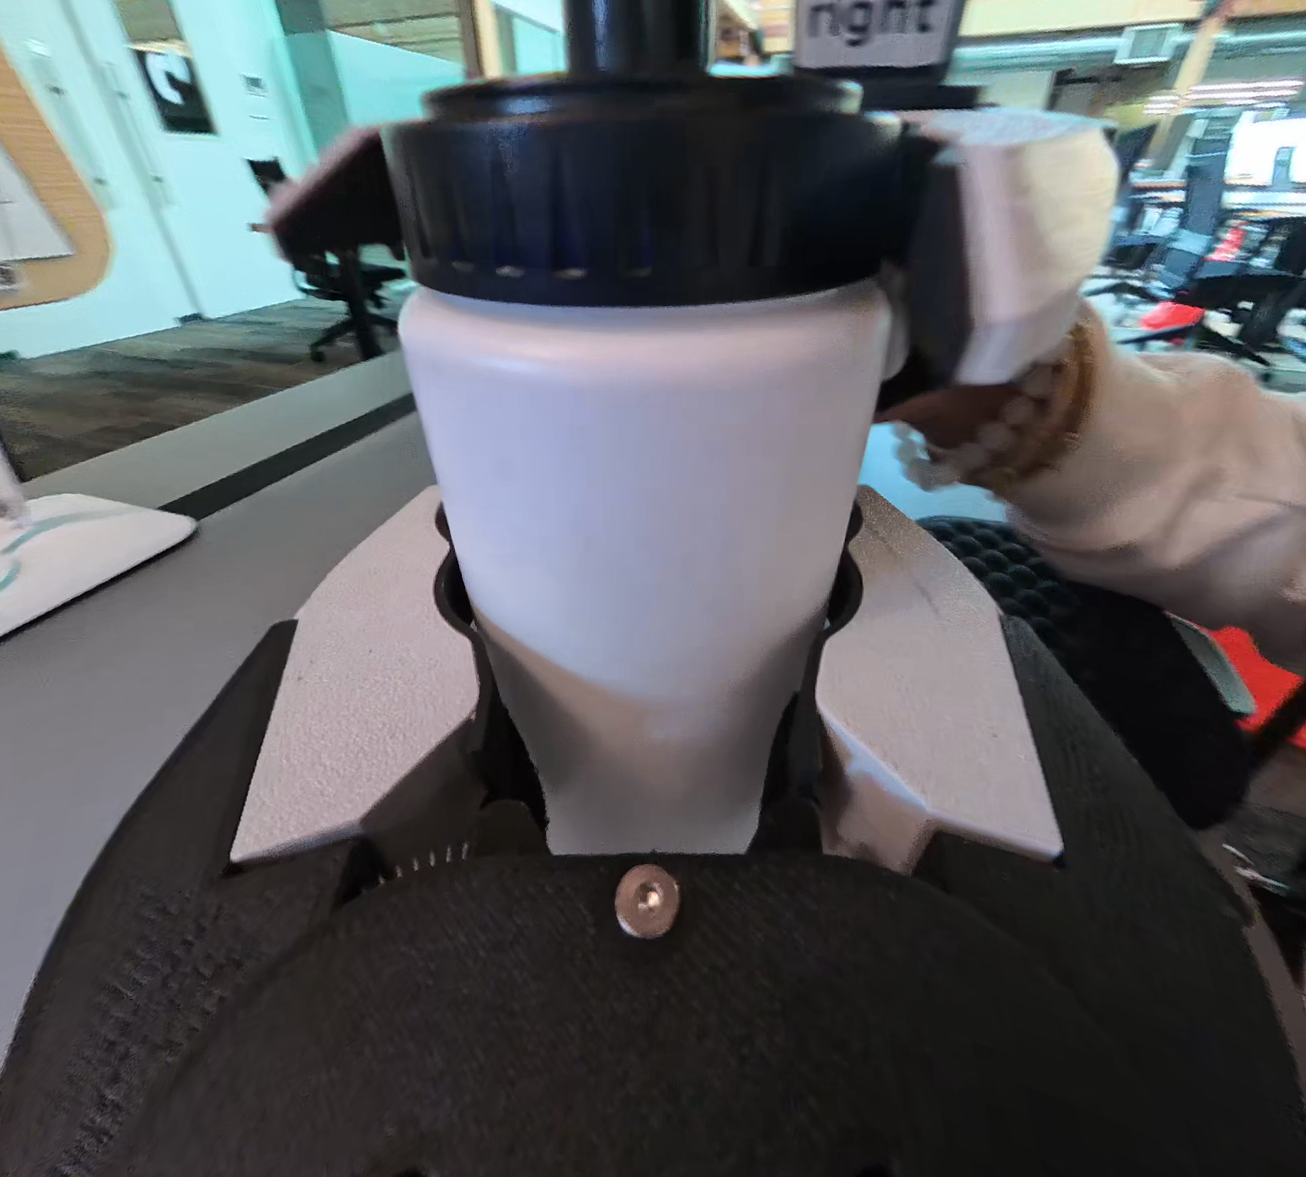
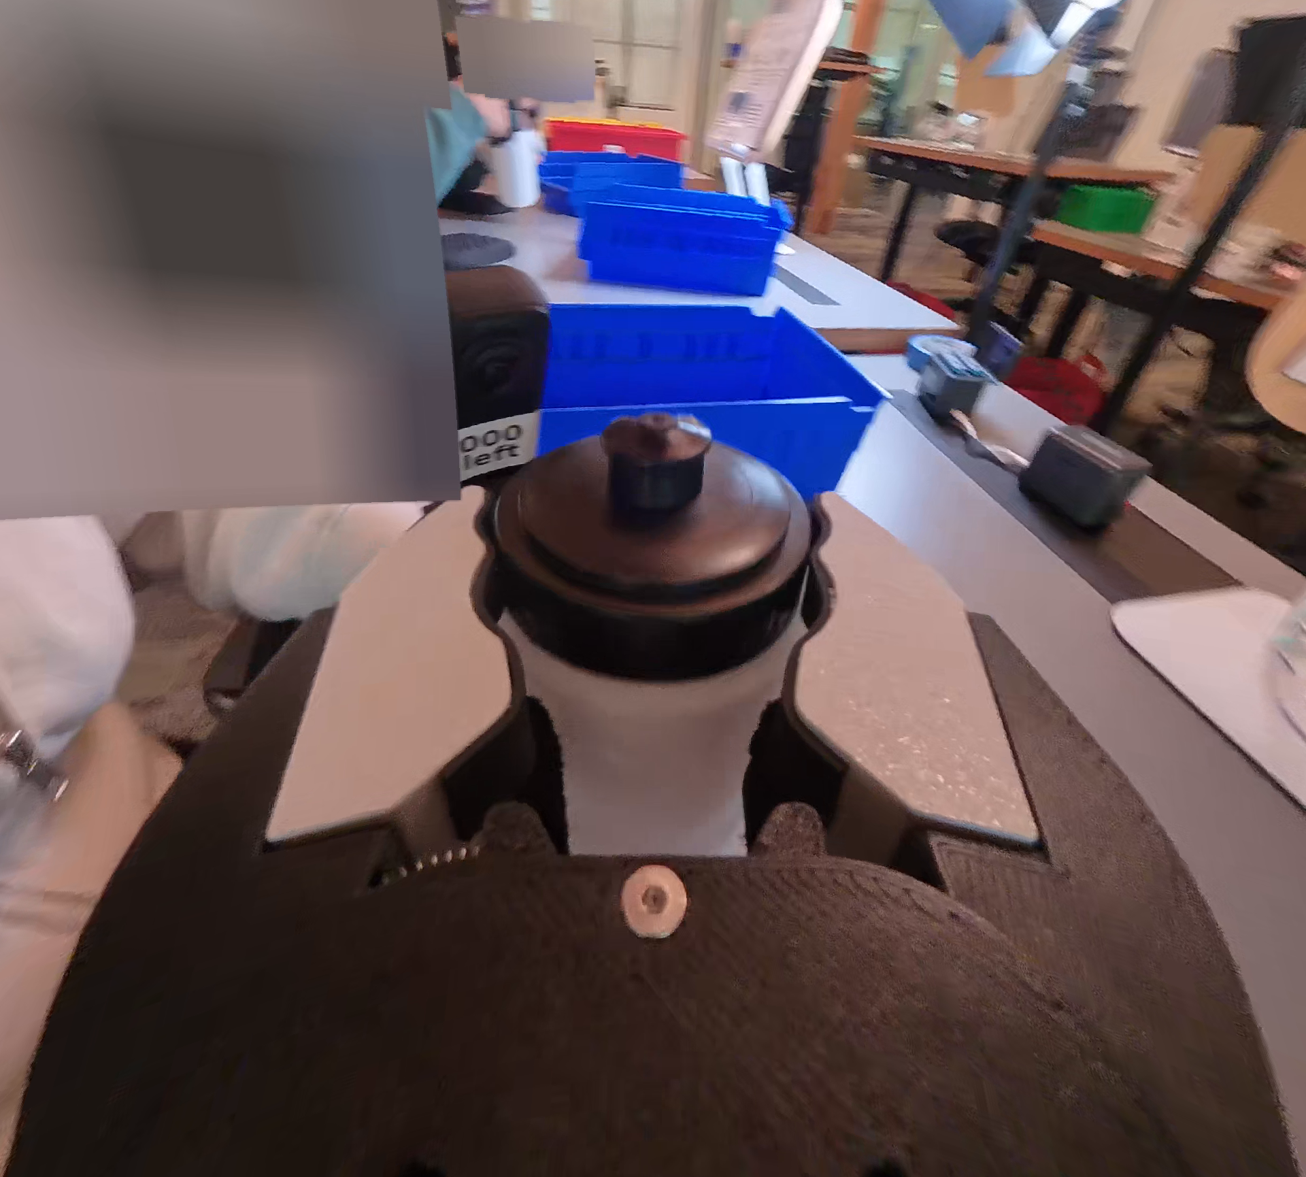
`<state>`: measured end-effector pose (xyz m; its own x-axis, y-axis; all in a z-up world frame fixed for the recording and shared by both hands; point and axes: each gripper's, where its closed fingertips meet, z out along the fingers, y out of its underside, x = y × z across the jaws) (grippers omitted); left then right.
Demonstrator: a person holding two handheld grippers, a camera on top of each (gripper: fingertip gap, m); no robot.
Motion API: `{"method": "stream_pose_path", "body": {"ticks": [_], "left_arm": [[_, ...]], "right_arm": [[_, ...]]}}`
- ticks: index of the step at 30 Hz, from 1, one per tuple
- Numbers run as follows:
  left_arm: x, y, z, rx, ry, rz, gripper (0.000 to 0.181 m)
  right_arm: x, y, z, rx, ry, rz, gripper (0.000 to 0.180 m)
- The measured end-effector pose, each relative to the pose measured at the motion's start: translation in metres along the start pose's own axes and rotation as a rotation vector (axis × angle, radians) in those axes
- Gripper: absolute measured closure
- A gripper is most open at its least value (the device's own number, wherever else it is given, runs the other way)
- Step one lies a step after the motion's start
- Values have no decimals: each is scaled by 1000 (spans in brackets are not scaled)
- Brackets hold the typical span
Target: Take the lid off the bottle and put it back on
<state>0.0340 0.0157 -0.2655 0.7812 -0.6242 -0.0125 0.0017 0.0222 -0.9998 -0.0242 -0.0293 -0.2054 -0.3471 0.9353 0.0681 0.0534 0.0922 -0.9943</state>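
Left hand-held gripper [image 1: 646, 577] clamps bottle [image 1: 646, 471]; right [image 2: 650, 585] clamps lid [image 2: 650, 563].

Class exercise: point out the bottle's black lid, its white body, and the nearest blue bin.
black lid [image 2: 650, 549], right wrist view, on its flat top disc.
white body [image 1: 643, 471], left wrist view, mid front wall.
blue bin [image 2: 678, 358], right wrist view, on its far inner wall.

Blue bins [image 2: 707, 365] close behind the bottle [image 2: 650, 740]; open grey tabletop [image 1: 141, 683] on the other side
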Motion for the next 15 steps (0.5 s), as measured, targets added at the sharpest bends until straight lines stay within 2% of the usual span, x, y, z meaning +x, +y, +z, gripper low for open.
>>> {"method": "stream_pose_path", "body": {"ticks": [1, 2, 3, 4, 7, 15], "left_arm": [[4, 1, 1, -9, 29, -6, 81], [4, 1, 1, -13, 36, -8, 81], [4, 1, 0, -12, 31, -9, 81], [1, 1, 0, -7, 12, -13, 81], [-10, 0, -3, 3, -91, -18, 82], [-9, 2, -2, -26, -140, -6, 89]], "right_arm": [[-4, -2, -1, 9, -65, -14, 87], [-6, -5, -1, 15, -124, -4, 86], [-8, -7, -2, 16, -170, 18, 95], [-8, -7, -1, -2, -186, 33, 95], [2, -6, 3, -22, -75, 46, 99], [15, -6, -9, 19, 237, 61, 102]]}}
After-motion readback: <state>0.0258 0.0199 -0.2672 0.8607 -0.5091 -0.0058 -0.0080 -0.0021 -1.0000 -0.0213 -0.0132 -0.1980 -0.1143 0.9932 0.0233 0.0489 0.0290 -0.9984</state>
